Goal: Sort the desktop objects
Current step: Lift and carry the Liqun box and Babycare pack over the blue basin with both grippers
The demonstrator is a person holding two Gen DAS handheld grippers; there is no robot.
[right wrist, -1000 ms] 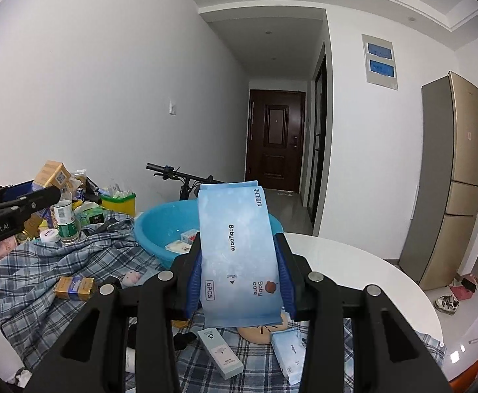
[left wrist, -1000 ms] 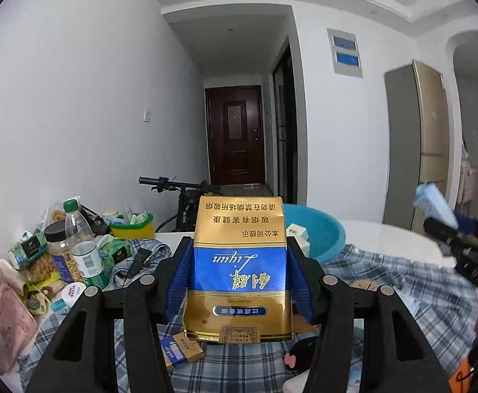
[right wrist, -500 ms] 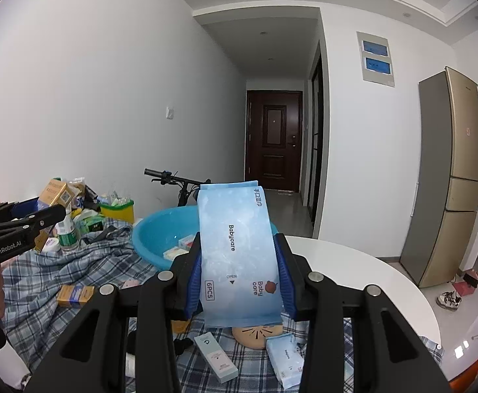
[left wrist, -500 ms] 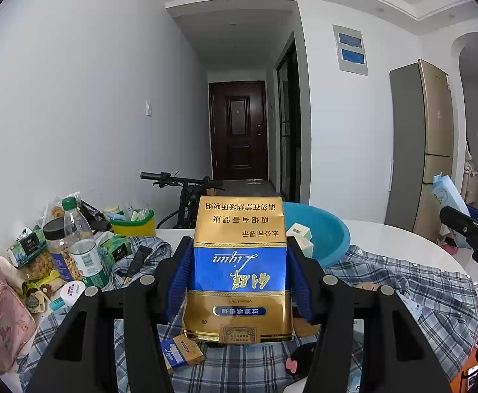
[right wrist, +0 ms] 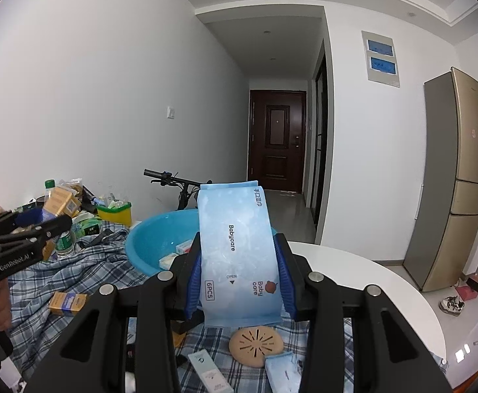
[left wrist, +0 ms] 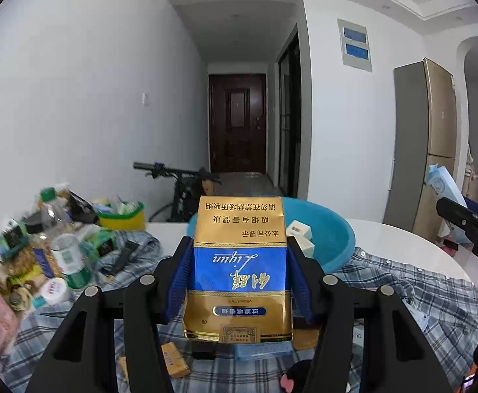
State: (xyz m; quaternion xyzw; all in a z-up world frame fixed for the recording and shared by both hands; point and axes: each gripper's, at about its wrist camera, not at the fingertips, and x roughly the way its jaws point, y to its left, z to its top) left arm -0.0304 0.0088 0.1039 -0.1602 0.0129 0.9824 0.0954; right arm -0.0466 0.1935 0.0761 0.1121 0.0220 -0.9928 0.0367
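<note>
Both my grippers have drifted sideways over the desk (right wrist: 353, 262); the blue basin (left wrist: 337, 239) now sits centre frame behind my left gripper (left wrist: 240, 281), whose jaws clamp a gold-and-blue packet (left wrist: 239, 271). My right gripper (right wrist: 237, 271) pinches a pale blue wipes pack (right wrist: 235, 249) upright

Black grippers (left wrist: 239, 278), blue-padded jaws

Bright even indoor light, fisheye bending and dark corners, left-view clutter motion-blurred
</note>
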